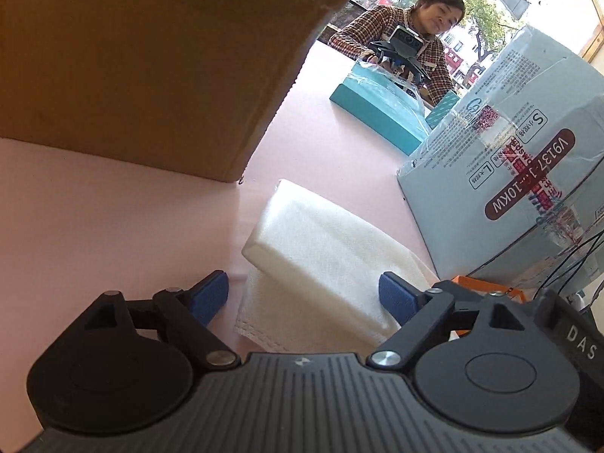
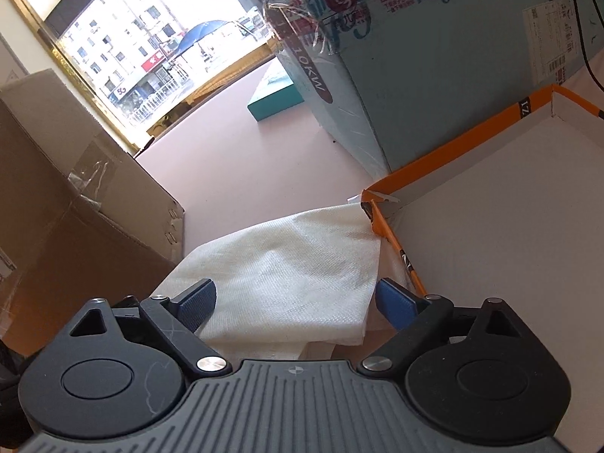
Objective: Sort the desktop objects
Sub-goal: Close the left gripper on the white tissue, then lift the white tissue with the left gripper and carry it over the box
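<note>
White folded cloth (image 1: 321, 249) is lying on the pink bench (image 1: 113, 219), just ahead of both grippers. In the left wrist view the left gripper (image 1: 304, 296) is sitting with its blue fingers (image 1: 209, 294) spread wide apart, one on each side of the near end of the cloth and clamping nothing. A thicker folded part is resting on top of a thinner layer with a stitched edge. A brown cardboard box (image 1: 151, 68) is standing to the left of the cloth, and a pale blue printed carton (image 1: 509, 173) is standing to the right, both near the cloth but not touching it. Farther back, a teal box (image 1: 377, 109) is lying on the bench, and a person in a checked jacket (image 1: 381, 34) is sitting behind it, holding another device over it.

In the right wrist view the right gripper (image 2: 294, 304) is likewise standing open, its fingers (image 2: 396, 304) straddling the near edge of the cloth (image 2: 287, 264) without closing on it. The far corner of the cloth is touching the corner of an orange-rimmed tray (image 2: 445, 158) with a white floor, which is sitting beside the pale blue carton (image 2: 434, 75). The cardboard box (image 2: 75, 204) is filling the left side, and a window (image 2: 143, 45) is showing a street beyond.
</note>
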Demonstrator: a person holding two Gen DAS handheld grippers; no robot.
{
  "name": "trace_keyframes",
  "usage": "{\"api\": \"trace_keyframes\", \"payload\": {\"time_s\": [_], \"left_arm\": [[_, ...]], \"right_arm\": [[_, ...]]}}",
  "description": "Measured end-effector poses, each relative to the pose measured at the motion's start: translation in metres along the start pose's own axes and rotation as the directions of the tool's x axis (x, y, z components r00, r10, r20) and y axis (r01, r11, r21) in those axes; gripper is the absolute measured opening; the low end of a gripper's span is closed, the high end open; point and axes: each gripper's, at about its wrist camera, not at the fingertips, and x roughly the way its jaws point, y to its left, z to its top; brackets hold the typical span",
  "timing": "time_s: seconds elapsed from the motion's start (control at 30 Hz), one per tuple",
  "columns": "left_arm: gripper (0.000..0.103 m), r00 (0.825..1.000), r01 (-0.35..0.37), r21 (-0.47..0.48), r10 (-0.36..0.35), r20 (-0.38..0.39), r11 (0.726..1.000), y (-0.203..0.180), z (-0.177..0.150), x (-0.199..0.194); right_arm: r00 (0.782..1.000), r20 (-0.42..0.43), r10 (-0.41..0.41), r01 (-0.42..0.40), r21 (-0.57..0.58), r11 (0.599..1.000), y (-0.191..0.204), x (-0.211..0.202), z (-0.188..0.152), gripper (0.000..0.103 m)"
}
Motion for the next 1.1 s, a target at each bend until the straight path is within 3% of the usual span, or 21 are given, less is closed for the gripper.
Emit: {"api": "trace_keyframes", "payload": {"time_s": [0.03,0.07,0.1,0.3,0.4,0.77,1.1], "left_arm": [[0.055,1.0,-0.002,-0.003,0.002,0.002,1.0,0.002,0.0,-0.001],[0.048,1.0,0.001,-0.013,-0.001,-0.001,1.0,0.004,0.0,-0.001],[0.038,1.0,0.005,-0.024,-0.005,-0.007,1.0,0.006,0.0,0.001],[0.012,0.999,0.031,-0.003,-0.031,-0.035,1.0,0.002,-0.005,0.005],[0.009,1.0,0.021,0.036,-0.02,-0.018,0.999,-0.003,-0.007,0.003],[0.006,0.997,-0.034,0.134,0.025,0.068,0.99,-0.011,-0.015,-0.021],[0.005,0.989,-0.055,0.177,0.03,0.143,0.983,-0.008,-0.016,-0.072]], "right_arm": [[1.0,-0.004,0.0,0.0,-0.006,1.0,0.001,0.0,-0.002,0.069],[1.0,-0.008,-0.01,0.01,-0.006,1.0,0.0,0.001,-0.003,0.061],[1.0,0.002,-0.028,0.028,-0.011,1.0,-0.001,0.001,-0.004,0.043],[0.998,0.011,0.056,-0.057,0.057,0.997,-0.015,0.0,-0.004,0.025],[0.997,0.029,0.075,-0.076,0.039,0.996,-0.015,-0.003,-0.006,0.016],[0.995,0.086,0.046,-0.03,-0.174,0.984,0.021,-0.016,-0.02,0.012],[0.981,0.17,0.096,-0.026,-0.374,0.927,0.063,-0.055,-0.039,0.008]]}}
